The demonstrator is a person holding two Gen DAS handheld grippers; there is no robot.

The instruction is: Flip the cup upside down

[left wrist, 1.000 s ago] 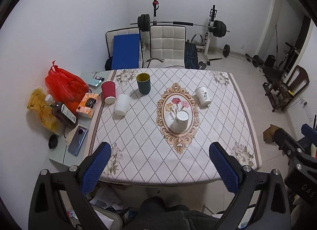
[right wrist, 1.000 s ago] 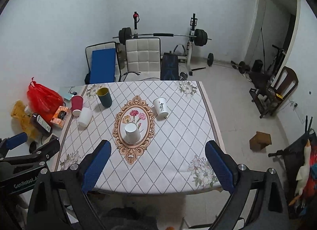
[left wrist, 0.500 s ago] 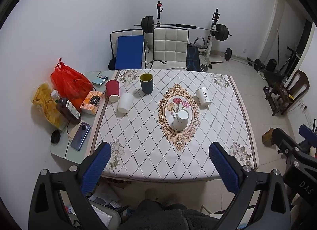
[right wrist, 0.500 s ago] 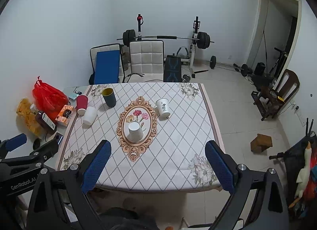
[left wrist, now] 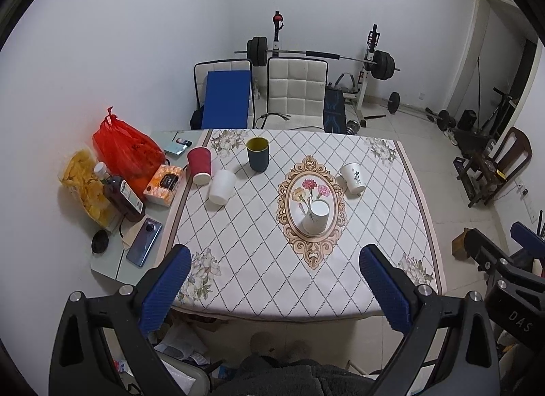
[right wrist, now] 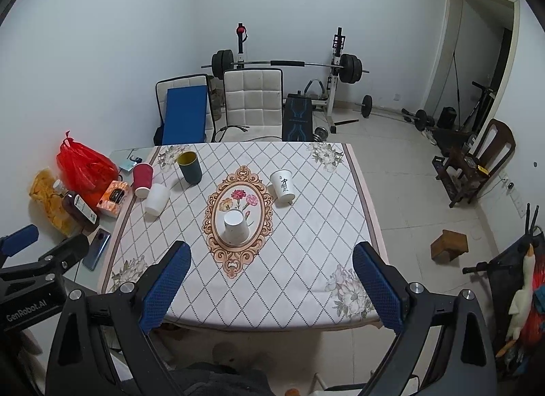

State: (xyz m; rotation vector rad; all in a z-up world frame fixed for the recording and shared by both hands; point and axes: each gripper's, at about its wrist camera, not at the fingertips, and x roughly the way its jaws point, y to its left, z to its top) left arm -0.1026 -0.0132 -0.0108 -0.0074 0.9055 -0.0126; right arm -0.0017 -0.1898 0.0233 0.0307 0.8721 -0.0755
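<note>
A white paper cup [left wrist: 315,217] [right wrist: 235,226] stands upside down on the oval flower medallion of the tablecloth. A second white cup with black writing [left wrist: 353,178] [right wrist: 282,185] stands upside down to its right. A red cup [left wrist: 199,165] [right wrist: 142,174] and a plain white cup [left wrist: 221,186] [right wrist: 157,199] stand upside down at the left. A dark teal cup [left wrist: 257,153] [right wrist: 190,163] stands upright, mouth up. My left gripper [left wrist: 272,288] and right gripper [right wrist: 270,288] are both open and empty, held high above the table's near edge, far from every cup.
A side table [left wrist: 109,261] at the left holds a red bag [left wrist: 126,149], a bottle [left wrist: 121,196], a tissue box [left wrist: 164,184] and a phone [left wrist: 144,242]. Two chairs [left wrist: 296,89] and a barbell rack stand behind the table. A wooden block [right wrist: 449,245] lies on the floor.
Both grippers have pulled back and up from the table, so the table and cups look smaller and farther. The cups have not moved.
</note>
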